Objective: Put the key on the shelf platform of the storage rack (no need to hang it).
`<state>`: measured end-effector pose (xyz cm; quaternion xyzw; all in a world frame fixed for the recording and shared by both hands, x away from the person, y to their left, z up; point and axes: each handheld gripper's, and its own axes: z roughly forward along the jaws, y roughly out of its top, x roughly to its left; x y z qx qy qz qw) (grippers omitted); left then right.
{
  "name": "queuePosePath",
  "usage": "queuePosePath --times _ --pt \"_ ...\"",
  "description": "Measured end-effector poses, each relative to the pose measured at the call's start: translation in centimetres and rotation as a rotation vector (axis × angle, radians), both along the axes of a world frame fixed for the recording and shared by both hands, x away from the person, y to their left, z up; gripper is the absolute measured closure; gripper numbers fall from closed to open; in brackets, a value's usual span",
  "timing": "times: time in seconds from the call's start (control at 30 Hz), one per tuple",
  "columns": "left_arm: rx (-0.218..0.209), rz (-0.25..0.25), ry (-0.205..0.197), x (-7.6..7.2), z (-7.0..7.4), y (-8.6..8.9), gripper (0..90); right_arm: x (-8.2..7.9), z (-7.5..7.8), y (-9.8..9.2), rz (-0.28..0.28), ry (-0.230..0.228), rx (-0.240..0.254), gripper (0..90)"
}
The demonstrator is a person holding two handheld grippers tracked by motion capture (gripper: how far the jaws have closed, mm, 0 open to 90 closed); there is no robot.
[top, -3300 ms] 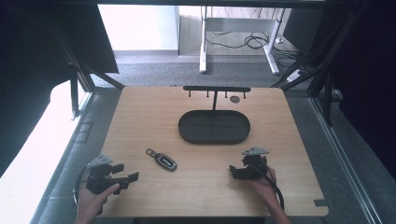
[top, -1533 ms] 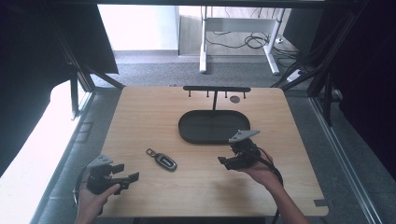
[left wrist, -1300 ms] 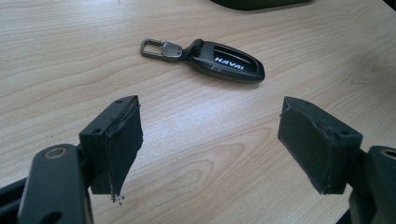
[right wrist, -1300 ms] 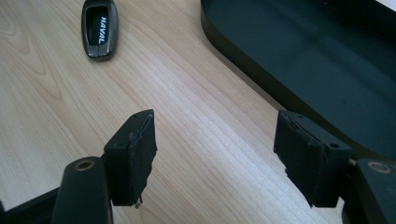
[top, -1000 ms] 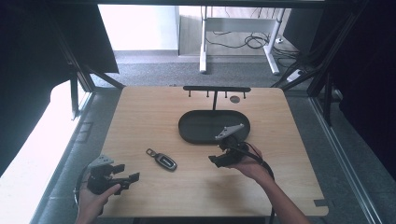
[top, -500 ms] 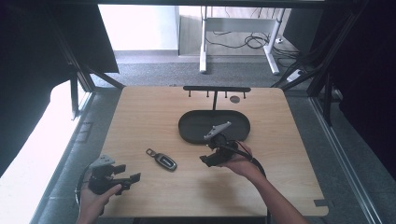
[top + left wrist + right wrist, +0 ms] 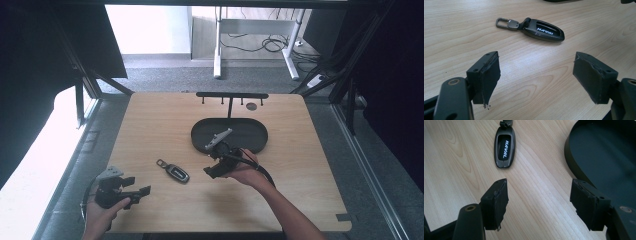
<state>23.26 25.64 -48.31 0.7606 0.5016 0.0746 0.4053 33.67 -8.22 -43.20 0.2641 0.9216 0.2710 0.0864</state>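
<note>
One key fob [image 7: 173, 171] lies flat on the counter [image 7: 310, 150], ring end toward the far left, between the two hand-held grippers and touching neither. The right hand-held gripper [image 7: 211, 172] hangs just right of the fob with its jaws spread and nothing between them; in the right gripper view the fob [image 7: 504, 146] sits ahead of the left jaw, off the centre line. The left hand-held gripper [image 7: 142, 191] rests near the counter's front left corner, also spread and empty, with the fob [image 7: 541, 29] ahead of it. Judging from this, the likely slip is a skewed grab: if the jaws close from this offset, one pad may nudge the smooth, low fob and spin or slide it instead of pinching it, or catch only the metal ring [image 7: 503, 22] and let the body swing. Beyond the right hand-held gripper the oval black tray [image 7: 255, 145] holds nothing that I can see; behind it stands a hook rack [image 7: 231, 95]
</note>
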Motion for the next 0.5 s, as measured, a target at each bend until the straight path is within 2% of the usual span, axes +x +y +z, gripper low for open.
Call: queuePosePath --times 0.5 --pt "-0.004 0.000 -0.001 0.0 -0.1 0.0 22.0 0.2 0.1 2.3 0.042 0.003 -0.011 30.9"
